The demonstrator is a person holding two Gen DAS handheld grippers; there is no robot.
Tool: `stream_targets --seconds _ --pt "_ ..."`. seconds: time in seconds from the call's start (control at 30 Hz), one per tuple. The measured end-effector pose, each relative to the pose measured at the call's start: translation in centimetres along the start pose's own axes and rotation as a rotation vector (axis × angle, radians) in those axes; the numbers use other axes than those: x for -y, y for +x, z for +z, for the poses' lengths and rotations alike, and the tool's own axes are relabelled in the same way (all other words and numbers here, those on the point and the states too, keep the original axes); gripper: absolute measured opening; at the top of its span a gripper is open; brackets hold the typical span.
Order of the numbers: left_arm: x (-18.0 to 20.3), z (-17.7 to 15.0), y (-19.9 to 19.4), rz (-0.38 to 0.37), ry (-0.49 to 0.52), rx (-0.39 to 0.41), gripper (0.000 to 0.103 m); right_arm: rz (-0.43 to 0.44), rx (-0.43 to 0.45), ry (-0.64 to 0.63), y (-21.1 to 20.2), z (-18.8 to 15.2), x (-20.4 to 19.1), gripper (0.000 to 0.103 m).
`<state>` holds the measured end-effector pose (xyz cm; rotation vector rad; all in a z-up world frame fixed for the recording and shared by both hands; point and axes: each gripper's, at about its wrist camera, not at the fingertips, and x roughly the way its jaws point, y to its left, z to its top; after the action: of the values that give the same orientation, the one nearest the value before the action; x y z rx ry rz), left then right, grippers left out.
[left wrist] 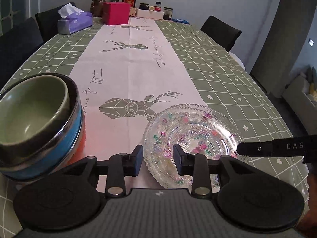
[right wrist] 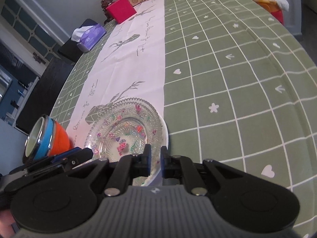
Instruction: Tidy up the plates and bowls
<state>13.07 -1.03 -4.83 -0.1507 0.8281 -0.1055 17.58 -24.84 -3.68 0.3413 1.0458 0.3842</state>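
Right wrist view alone shows my right claw (right wrist: 156, 158) clamping the plate (right wrist: 126, 127) rim; my left claw (left wrist: 158, 158) gapes beside the bowls (left wrist: 37, 123).

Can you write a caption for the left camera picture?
Open left gripper hovers over clear patterned glass plate, beside stacked bowls.
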Motion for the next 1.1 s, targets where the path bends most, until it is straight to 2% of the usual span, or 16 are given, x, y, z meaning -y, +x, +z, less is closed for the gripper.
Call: stream_targets --seconds 0.17,0.3,0.33,0.37,0.53,0.63,0.67,0.87,1.0,1.1 --pt "-0.8 -0.6 -0.1 -0.022 -0.045 0.031 0.047 -0.042 0.025 -0.099 -0.3 -0.2 -1.0 0.011" --pt "-1.3 -0.8 -0.2 -0.032 -0.056 0.045 0.048 -0.081 0.07 -0.155 -0.8 -0.1 -1.6 0.013" --pt "-1.5 -0.8 -0.2 -0.041 -0.062 0.046 0.048 -0.09 0.08 -0.159 -0.8 -0.1 -1.6 0.016" --pt "-1.7 -0.8 -0.2 -0.051 -0.072 0.05 0.048 -0.091 0.087 -0.153 -0.9 0.0 -1.5 0.024" --pt "-2.7 -1.0 -0.3 -0.111 -0.123 0.079 0.048 -0.074 0.099 -0.08 -0.9 0.4 -0.4 0.026" --pt "-3.1 -1.1 -0.2 -0.161 -0.149 0.074 0.047 -0.05 0.093 -0.038 -0.8 0.4 0.1 0.019" --pt "-3.2 -1.1 -0.1 -0.173 -0.154 0.065 0.042 -0.039 0.089 -0.024 -0.8 0.4 0.2 0.017" --pt "-3.6 -1.2 0.0 -0.192 -0.168 0.065 0.041 -0.01 0.09 0.023 -0.9 0.3 0.7 0.014" --pt "-3.1 -1.3 0.0 -0.195 -0.15 0.061 0.041 -0.015 0.072 0.02 -0.5 0.1 0.7 0.004" --pt "-3.0 -1.4 0.0 -0.189 -0.143 0.064 0.041 -0.02 0.071 0.012 -0.4 0.2 0.5 0.004"
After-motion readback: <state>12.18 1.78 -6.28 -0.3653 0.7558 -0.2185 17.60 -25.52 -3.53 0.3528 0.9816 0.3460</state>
